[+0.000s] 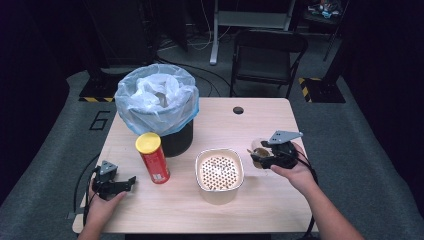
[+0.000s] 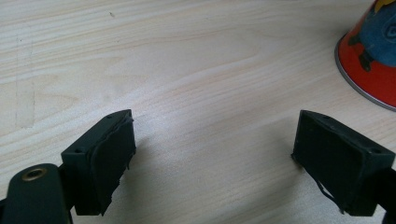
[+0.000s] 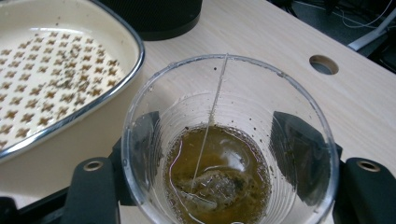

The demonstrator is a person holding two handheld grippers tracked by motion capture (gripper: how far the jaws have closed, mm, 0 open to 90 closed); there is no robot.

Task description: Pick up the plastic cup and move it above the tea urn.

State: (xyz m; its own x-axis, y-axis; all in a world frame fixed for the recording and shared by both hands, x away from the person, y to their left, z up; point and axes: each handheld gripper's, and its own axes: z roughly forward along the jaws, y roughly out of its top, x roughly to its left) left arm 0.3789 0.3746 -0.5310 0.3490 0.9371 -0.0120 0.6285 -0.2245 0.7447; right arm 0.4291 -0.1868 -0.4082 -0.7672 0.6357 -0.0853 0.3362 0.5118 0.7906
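Note:
My right gripper (image 1: 264,156) is shut on a clear plastic cup (image 3: 229,140) and holds it above the table, just right of the cream strainer bowl (image 1: 219,171). Brown tea and a used tea bag (image 3: 212,186) lie in the cup, and the bag's string runs up to the rim. Both jaws press on the cup's sides. My left gripper (image 1: 131,182) rests open near the table's front left corner, with bare wood between its jaws. A red crisp can with a yellow lid (image 1: 152,157) stands upright to its right; the can's base (image 2: 371,56) shows in the left gripper view.
A black bin lined with a pale blue bag (image 1: 157,102) stands at the back left of the wooden table (image 1: 250,120). A cable hole (image 1: 238,110) sits near the far edge. A folding chair (image 1: 267,57) stands beyond the table.

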